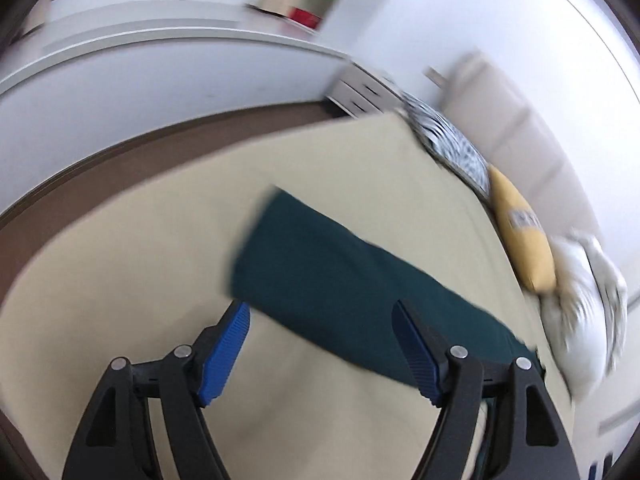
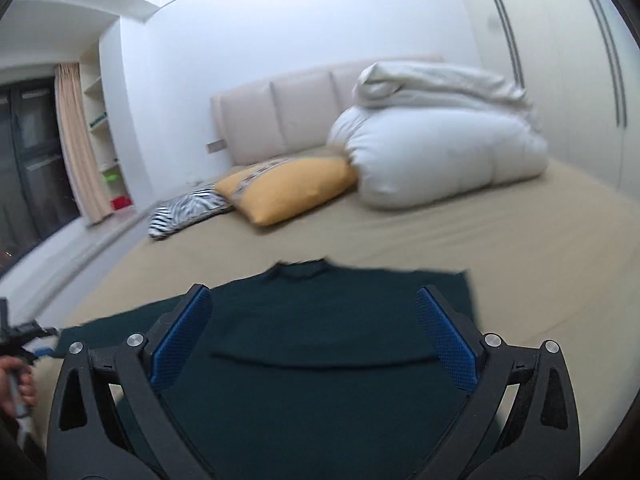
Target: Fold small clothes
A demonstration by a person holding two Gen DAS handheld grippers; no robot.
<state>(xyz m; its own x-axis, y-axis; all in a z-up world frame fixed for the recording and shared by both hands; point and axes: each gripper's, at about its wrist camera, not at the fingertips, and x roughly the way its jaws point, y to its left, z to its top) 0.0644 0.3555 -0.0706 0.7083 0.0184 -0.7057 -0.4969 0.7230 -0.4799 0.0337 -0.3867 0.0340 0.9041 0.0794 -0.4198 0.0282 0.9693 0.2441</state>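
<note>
A dark green shirt point(image 2: 320, 320) lies flat on the beige bed sheet point(image 2: 520, 240), its neck pointing toward the headboard and a fold line running across its body. My right gripper point(image 2: 314, 292) hovers over the shirt's middle, open wide, with nothing between its blue pads point(image 2: 184, 332). In the left wrist view the shirt point(image 1: 332, 280) shows as a long diagonal band. My left gripper point(image 1: 320, 308) is open above its near edge and grips nothing. At the far left of the right wrist view, a hand point(image 2: 16, 384) holds the left gripper beside the shirt's sleeve.
A yellow pillow point(image 2: 288, 188), a zebra-striped pillow point(image 2: 184, 210) and a bundled white duvet point(image 2: 440, 148) lie at the padded headboard point(image 2: 280, 116). A wardrobe point(image 2: 560, 60) stands to the right. The bed's left edge drops to a brown floor point(image 1: 80, 176).
</note>
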